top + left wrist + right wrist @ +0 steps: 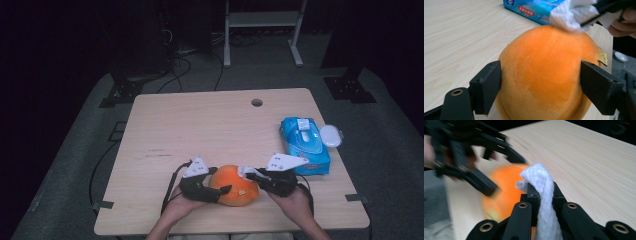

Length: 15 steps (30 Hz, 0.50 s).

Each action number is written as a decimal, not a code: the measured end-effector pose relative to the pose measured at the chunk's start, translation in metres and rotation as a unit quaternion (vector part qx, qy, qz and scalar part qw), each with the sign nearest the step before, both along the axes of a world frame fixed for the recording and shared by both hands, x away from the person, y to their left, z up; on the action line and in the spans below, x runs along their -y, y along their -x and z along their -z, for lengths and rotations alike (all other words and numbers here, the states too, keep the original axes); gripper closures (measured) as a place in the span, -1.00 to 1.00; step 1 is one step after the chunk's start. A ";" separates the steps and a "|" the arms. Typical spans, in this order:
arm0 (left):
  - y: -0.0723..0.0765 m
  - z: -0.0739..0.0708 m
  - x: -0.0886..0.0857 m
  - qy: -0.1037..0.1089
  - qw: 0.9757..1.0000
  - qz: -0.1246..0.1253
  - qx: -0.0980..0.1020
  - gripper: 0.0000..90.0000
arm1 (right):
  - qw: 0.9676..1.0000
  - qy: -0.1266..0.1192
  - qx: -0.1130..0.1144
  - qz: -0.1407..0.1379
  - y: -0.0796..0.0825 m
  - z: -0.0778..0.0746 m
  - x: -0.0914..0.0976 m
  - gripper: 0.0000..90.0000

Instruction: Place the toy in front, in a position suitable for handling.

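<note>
Near the front edge of the pale wooden table (200,120), right in front of the person, sits a round orange plush ball with a small yellow tag (234,186), and both tools are working on it at once. The left gripper (223,190) comes in from the ball's left side, its black jaws spread wide around the soft body; in the left gripper view (541,72) the two pads stand at the ball's flanks, touching or all but touching the fabric without denting it, so I read it as a loose brace rather than a squeeze, there to keep the toy from rolling. The right gripper (541,192) has its jaws clamped tight on a crumpled white wet wipe (541,195), whose bunched end sticks out past the tips and rests on the top of the ball (570,16), which looks to me like a wiping stroke across the plush. Holding the wipe at its fold gives a firm pad to rub with. Off to the right, well apart from the ball, lies the blue plastic pack of wet wipes (305,145) with its white flip lid (331,135) swung open beside it, presumably left so for a fresh sheet. The right gripper view is blurred around the ball.
</note>
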State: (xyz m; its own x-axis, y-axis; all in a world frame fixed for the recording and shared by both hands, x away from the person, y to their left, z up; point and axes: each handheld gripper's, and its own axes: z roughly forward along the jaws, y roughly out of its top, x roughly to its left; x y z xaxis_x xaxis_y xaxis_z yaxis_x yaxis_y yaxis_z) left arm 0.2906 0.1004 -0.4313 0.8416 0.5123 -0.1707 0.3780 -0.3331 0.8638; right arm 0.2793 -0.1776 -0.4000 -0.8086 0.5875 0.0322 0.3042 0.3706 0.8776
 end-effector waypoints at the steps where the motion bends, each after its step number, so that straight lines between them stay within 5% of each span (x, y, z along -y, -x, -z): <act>1: 0.000 -0.001 0.000 0.002 1.000 0.001 0.001 -0.58 | 1.000 -0.006 -0.008 0.004 -0.002 0.002 0.004 0.83; 5: 0.002 -0.009 0.007 0.009 1.000 0.006 0.020 -0.80 | 0.999 -0.025 -0.006 -0.032 0.004 0.002 -0.007 0.83; 7: 0.003 -0.007 0.010 -0.007 1.000 0.012 0.024 -0.77 | 0.998 -0.024 -0.002 -0.052 0.007 0.000 -0.018 0.82; 11: 0.008 -0.006 0.006 -0.042 0.998 0.007 0.050 -0.19 | 0.999 -0.019 -0.006 -0.037 0.001 0.004 -0.016 0.82; 15: 0.002 -0.003 -0.002 -0.045 0.998 -0.014 0.036 -0.11 | 0.999 -0.024 -0.018 -0.014 -0.003 0.007 -0.004 0.82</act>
State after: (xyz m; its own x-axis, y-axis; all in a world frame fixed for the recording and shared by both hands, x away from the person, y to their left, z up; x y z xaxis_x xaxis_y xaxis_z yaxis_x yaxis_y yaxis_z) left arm 0.2887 0.1027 -0.4283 0.8357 0.5457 -0.0620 0.3252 -0.4006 0.8566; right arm 0.2823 -0.1735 -0.4073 -0.8220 0.5623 0.0898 0.3265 0.3361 0.8834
